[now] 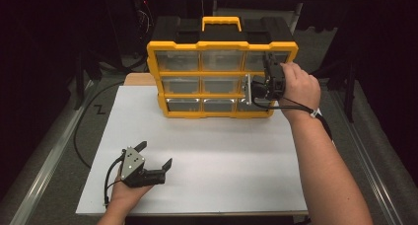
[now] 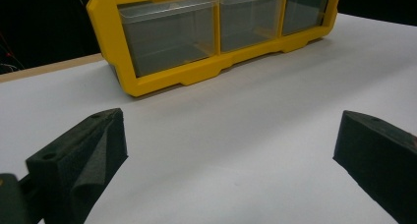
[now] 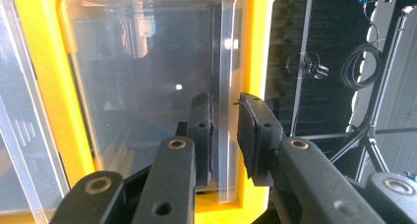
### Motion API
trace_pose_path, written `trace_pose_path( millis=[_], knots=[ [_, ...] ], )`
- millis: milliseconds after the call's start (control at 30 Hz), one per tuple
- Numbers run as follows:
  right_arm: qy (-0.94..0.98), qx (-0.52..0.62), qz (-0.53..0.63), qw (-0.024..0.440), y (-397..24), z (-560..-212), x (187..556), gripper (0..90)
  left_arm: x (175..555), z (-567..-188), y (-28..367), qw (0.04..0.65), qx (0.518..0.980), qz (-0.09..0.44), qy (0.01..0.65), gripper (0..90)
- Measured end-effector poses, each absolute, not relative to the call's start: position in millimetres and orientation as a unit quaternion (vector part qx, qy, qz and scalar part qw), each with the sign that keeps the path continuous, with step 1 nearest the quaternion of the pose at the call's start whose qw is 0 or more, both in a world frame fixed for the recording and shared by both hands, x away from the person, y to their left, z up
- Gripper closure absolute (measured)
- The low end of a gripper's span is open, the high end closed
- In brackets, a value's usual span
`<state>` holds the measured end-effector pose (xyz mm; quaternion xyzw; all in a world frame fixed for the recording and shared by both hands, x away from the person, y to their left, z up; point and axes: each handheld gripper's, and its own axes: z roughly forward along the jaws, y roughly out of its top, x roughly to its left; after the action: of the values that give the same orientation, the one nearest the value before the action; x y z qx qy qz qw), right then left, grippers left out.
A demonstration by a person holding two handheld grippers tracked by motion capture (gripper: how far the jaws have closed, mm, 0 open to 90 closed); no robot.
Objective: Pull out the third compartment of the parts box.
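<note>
right claw (image 3: 223,130) pinches the clear drawer's lip (image 3: 225,86) on the yellow organizer (image 1: 223,79); pull straight out, slowly. left claw (image 1: 154,156) open.

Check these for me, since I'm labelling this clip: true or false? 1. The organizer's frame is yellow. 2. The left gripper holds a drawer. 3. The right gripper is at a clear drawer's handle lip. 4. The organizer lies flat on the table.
1. True: the organizer has a yellow frame with clear drawers.
2. False: the left gripper is open over the bare white table, holding nothing.
3. True: the right gripper has its jaws on either side of the clear drawer's handle lip.
4. False: it stands upright.
</note>
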<state>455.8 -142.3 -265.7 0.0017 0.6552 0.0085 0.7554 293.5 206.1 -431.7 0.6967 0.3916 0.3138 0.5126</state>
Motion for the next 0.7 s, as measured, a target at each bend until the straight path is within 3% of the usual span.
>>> trace_pose_path(
  millis=[700],
  knots=[
    [0.643,0.005,0.006,0.766,-140.3,-267.3,452.1,84.6,292.9,-431.1,207.2,0.515,0.694,0.314,0.394,0.5]
  ],
)
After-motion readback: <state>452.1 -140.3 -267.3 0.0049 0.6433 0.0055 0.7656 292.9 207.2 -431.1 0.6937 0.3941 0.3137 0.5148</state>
